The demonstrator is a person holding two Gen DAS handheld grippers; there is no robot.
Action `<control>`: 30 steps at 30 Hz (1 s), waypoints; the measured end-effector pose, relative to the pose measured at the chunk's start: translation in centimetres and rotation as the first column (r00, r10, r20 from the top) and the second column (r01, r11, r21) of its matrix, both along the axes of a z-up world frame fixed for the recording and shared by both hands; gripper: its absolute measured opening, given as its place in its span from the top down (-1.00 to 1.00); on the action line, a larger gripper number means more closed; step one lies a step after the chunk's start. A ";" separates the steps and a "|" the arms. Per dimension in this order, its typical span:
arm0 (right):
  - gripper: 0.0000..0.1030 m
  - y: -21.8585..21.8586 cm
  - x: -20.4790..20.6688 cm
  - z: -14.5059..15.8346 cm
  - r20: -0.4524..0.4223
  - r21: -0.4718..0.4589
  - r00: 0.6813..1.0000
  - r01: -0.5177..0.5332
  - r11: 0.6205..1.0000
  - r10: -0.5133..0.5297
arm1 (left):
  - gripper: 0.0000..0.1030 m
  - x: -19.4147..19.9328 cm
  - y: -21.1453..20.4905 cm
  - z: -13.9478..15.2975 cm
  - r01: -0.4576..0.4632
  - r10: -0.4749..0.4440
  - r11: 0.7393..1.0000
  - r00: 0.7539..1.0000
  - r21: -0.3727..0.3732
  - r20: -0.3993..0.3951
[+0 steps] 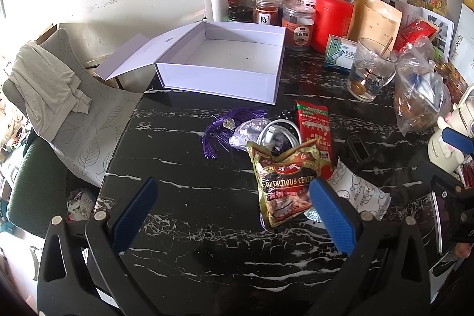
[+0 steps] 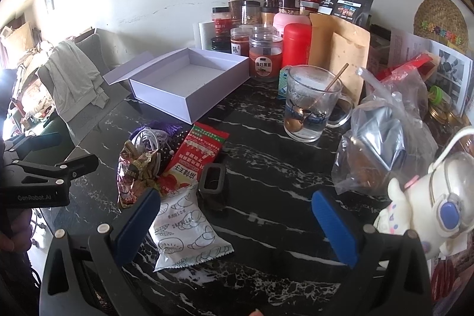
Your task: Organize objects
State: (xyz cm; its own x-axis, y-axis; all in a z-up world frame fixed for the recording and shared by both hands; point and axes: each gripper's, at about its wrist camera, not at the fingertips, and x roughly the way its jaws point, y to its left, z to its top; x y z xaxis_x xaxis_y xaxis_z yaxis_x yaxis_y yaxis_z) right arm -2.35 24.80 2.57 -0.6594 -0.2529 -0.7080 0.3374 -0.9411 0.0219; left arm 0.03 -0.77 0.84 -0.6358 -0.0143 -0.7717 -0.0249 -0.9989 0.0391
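An empty white box point(image 1: 237, 58) point(image 2: 189, 79) with its lid folded back sits on the black marble table point(image 1: 183, 227) point(image 2: 266, 168). In front of it lies a small heap: a purple tassel point(image 1: 219, 129), a white cable point(image 1: 278, 132) point(image 2: 146, 142), a red sauce packet point(image 1: 315, 135) point(image 2: 195, 156), a brown cereal packet point(image 1: 286, 182) point(image 2: 133, 171), a white bread packet point(image 1: 361, 191) point(image 2: 183, 230) and a small black case point(image 1: 360, 148) point(image 2: 213, 176). My left gripper point(image 1: 234, 215) is open, low over the table, just left of the cereal packet. My right gripper point(image 2: 237, 224) is open beside the bread packet.
Jars, a red canister point(image 1: 331, 19) point(image 2: 296, 43) and pouches line the wall behind the box. A glass mug with a spoon point(image 1: 371, 70) point(image 2: 311, 105), a plastic bag point(image 1: 420, 99) point(image 2: 382, 150) and a white figurine point(image 2: 429, 203) stand at the right. A chair with grey cloth point(image 1: 47, 85) stands left.
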 end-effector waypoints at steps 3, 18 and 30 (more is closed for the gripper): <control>-0.99 0.0 -0.1 0.1 -0.003 0.002 1.000 -0.003 1.000 0.003 | -0.99 0.0 0.0 0.0 0.000 0.000 1.000 1.000 0.001 0.000; -0.99 0.0 0.9 0.0 -0.014 -0.012 1.000 -0.014 1.000 0.014 | -0.99 1.3 -0.5 -0.5 0.000 -0.001 1.000 1.000 0.030 0.002; -0.99 -0.6 2.3 -1.6 0.013 -0.025 0.998 -0.056 0.998 0.056 | -0.98 3.2 -1.1 -2.6 0.004 -0.007 0.998 0.999 0.064 0.046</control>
